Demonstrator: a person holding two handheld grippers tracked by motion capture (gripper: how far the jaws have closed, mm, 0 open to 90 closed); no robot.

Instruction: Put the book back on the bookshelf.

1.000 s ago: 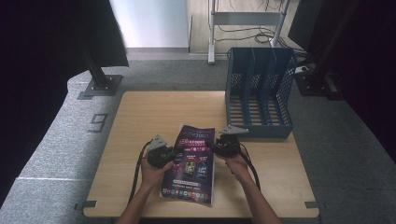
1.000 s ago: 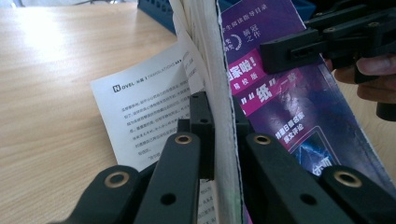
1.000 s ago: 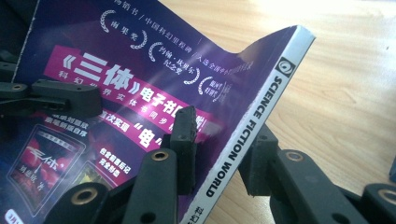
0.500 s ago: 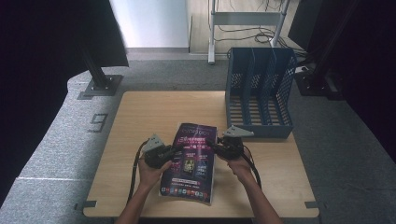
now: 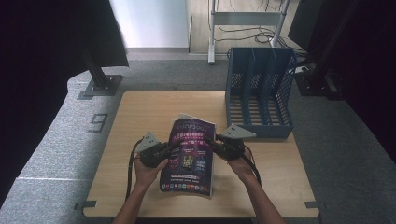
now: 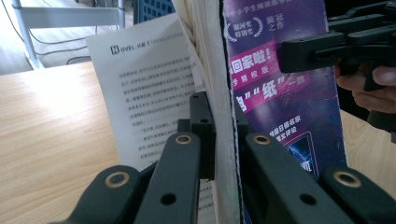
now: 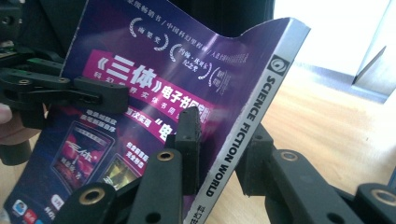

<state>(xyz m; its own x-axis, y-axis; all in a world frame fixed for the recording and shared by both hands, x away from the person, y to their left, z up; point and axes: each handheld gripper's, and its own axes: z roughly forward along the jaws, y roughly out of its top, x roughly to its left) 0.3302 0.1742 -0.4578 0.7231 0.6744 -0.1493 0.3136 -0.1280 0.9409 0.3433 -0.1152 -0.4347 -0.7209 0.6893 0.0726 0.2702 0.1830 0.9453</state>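
Observation:
A purple-covered magazine (image 5: 189, 154) is held up off the wooden table (image 5: 140, 112), between the two grippers. My left gripper (image 5: 173, 145) is shut on its open page edge, and the pads pinch the paper block (image 6: 223, 116). A white inside page (image 6: 140, 84) hangs loose to the left. My right gripper (image 5: 209, 141) holds the spine side, its pads on either side of the spine printed "SCIENCE FICTION WORLD" (image 7: 224, 140). Its jaws have just been closing on the magazine. The left gripper's jaws (image 7: 102, 95) press on the cover's far edge in the right gripper view.
A blue slotted file rack (image 5: 259, 93) stands at the table's back right. A metal stand and cables (image 5: 243, 18) lie on the floor behind it. Bare wood stretches across the left and back of the table.
Both hands have risen a little, bringing the magazine up off the table, and its far edge now tilts higher. The right gripper's jaws have drawn closer on the spine.

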